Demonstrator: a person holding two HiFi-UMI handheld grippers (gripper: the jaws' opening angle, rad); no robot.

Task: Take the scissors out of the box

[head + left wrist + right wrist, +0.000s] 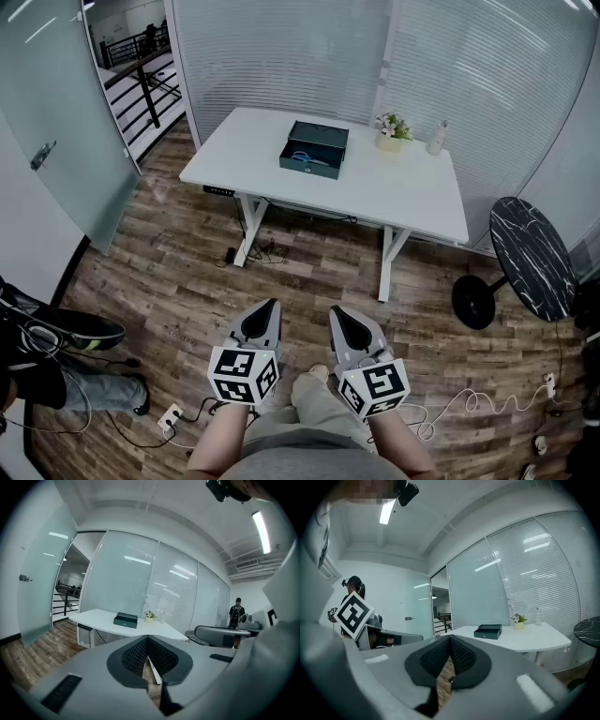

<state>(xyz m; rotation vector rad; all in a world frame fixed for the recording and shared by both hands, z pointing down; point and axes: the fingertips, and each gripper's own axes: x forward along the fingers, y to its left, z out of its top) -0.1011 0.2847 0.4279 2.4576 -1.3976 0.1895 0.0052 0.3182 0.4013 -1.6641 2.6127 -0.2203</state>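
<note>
A dark green box (314,150) lies open on the white table (394,192) across the room, and scissors (307,157) with blue handles lie inside it. Both grippers are held close to the person's body, far from the table and over the wooden floor. My left gripper (273,303) is shut with nothing in it, and so is my right gripper (335,310). In the left gripper view the box (125,619) sits well beyond the closed left gripper (147,639). The right gripper view shows the box (488,631) past the closed right gripper (450,639).
A small potted flower (392,129) and a bottle (436,138) stand at the table's back right. A round black marble side table (532,244) is to the right. Another person (47,361) stands at the left, with cables and a power strip (170,418) on the floor.
</note>
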